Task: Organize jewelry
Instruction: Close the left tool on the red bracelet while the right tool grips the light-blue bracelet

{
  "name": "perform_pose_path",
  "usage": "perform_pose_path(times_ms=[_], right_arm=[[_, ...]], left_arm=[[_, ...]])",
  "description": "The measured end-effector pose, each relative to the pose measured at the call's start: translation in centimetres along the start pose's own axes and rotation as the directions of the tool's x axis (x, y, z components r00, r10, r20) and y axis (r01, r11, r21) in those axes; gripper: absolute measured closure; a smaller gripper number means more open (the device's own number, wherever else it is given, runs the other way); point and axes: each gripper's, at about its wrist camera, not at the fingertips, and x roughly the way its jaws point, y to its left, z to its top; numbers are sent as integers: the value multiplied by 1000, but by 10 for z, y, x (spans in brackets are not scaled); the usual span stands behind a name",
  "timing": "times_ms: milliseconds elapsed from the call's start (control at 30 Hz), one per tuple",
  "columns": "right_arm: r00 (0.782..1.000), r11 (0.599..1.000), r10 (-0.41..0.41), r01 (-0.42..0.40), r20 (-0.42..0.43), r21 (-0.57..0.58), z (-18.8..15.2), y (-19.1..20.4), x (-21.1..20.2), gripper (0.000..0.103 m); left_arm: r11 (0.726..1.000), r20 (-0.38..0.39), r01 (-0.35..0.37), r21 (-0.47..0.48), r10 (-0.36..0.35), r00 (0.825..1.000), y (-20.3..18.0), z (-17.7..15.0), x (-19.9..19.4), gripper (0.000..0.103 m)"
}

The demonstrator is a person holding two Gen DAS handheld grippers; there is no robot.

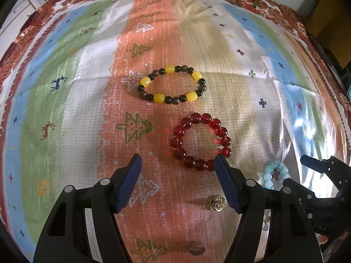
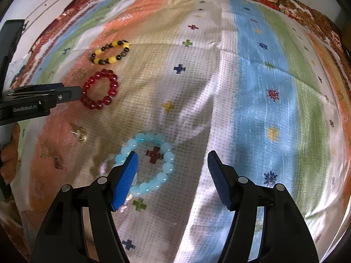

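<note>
A yellow and dark bead bracelet (image 1: 171,84) lies flat on the patterned cloth, with a red bead bracelet (image 1: 201,141) just in front of it. My left gripper (image 1: 178,164) is open and empty, its right fingertip (image 1: 221,164) beside the red bracelet's near edge. A gold ring (image 1: 217,203) lies between its fingers. A light blue bead bracelet (image 2: 149,164) lies under my open, empty right gripper (image 2: 172,161), whose left fingertip (image 2: 129,166) is over its rim. The red bracelet (image 2: 99,92), yellow bracelet (image 2: 110,52) and ring (image 2: 80,134) also show in the right wrist view.
A striped cloth (image 2: 252,87) with crosses and trees covers the surface under clear plastic. A small brown bead (image 1: 196,248) lies near the left gripper's base. A clear bead piece (image 2: 104,166) lies left of the blue bracelet. White furniture (image 2: 54,2) stands beyond the far left edge.
</note>
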Motion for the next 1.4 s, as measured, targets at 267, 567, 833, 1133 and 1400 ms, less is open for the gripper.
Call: perform_pose_path(times_ms=[267,567,833,1133,1400], right_arm=[[999,999,-29,29,-19,-20,4,2,11,38],[997,996,-67,66,-31,-53,6,4,21,38],[993,991,-118,116,-15,-71,7,3,20,64],[991,990,-131,130,2,-54,6,-10,13,91],[993,994,-100,102,65,-25,10,-10,-9,91]], left_arm=[[1000,-13,-15,-19,15,1000,6,8,14,34],[997,-18,-71,11,71,997,7,13,28,36],[994,-3,-110,20,110,994,7,11,28,59],[996,-10,-90,26,91,996,6,9,25,90],[998,27,-53,18,52,998,1,6,3,90]])
